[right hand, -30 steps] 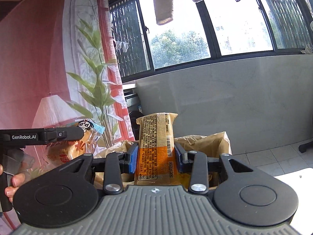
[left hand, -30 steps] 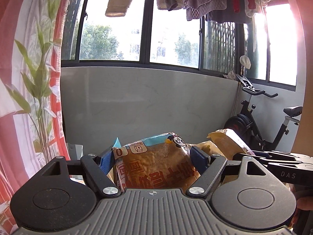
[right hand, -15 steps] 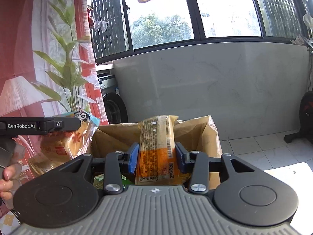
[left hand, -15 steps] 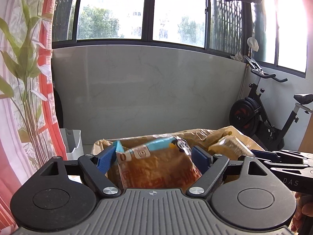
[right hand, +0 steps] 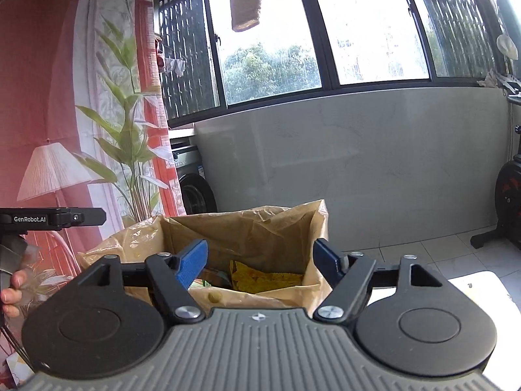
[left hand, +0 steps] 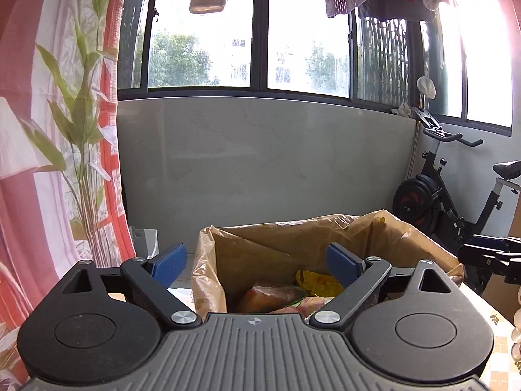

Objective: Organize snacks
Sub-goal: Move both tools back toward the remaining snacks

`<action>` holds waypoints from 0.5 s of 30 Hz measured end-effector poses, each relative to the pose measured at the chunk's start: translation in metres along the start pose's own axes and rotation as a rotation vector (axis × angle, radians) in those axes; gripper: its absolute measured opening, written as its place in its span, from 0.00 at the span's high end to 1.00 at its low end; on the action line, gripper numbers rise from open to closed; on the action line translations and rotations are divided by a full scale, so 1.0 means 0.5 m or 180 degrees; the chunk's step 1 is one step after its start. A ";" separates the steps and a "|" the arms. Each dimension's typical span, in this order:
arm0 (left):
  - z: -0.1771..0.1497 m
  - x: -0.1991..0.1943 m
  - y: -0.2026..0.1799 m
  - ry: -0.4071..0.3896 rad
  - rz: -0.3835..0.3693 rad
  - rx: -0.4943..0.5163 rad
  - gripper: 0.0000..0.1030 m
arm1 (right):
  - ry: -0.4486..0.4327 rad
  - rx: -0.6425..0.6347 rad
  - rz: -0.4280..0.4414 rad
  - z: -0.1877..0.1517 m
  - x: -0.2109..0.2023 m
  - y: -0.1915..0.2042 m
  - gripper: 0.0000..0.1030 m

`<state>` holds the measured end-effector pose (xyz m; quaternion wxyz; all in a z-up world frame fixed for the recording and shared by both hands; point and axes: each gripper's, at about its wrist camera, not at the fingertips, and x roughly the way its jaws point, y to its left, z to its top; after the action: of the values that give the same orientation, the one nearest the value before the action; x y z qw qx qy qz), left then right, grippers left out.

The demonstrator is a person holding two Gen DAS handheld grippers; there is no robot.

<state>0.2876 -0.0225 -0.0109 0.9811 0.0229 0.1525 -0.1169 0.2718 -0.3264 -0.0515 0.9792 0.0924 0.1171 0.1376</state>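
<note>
"GenRobot.AI" legible on left gripper (right hand: 52, 219) body at frame edge. Left gripper (left hand: 257, 262) and right gripper (right hand: 260, 260) both spread wide, gripping nothing, held over brown paper bag (left hand: 407, 238). Inside bag: yellow snack packet (right hand: 260, 277), orange-brown packet (left hand: 267, 296), labels unreadable, lower parts hidden.

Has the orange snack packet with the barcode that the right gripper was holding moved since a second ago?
Yes. It has left the right gripper, whose jaws now stand open over the brown paper bag; it presumably dropped inside, though I cannot pick it out.

Bright daylight floods through the windows (left hand: 208, 42), blowing out panes; fisheye bends edges, pink glare at margins
</note>
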 end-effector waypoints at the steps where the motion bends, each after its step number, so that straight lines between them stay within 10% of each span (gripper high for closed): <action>1: -0.006 -0.011 0.003 -0.0011 0.0017 -0.0005 0.09 | -0.0051 -0.0018 -0.0027 -0.004 -0.019 -0.008 0.21; 15: -0.140 -0.027 0.020 0.0255 0.0247 -0.0365 0.09 | 0.0354 0.0032 -0.0675 -0.155 -0.039 -0.134 0.09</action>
<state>0.2569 -0.0040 -0.0731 0.9777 -0.0228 0.1970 -0.0689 0.2506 -0.3837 -0.1357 0.9798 0.0766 0.1811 0.0376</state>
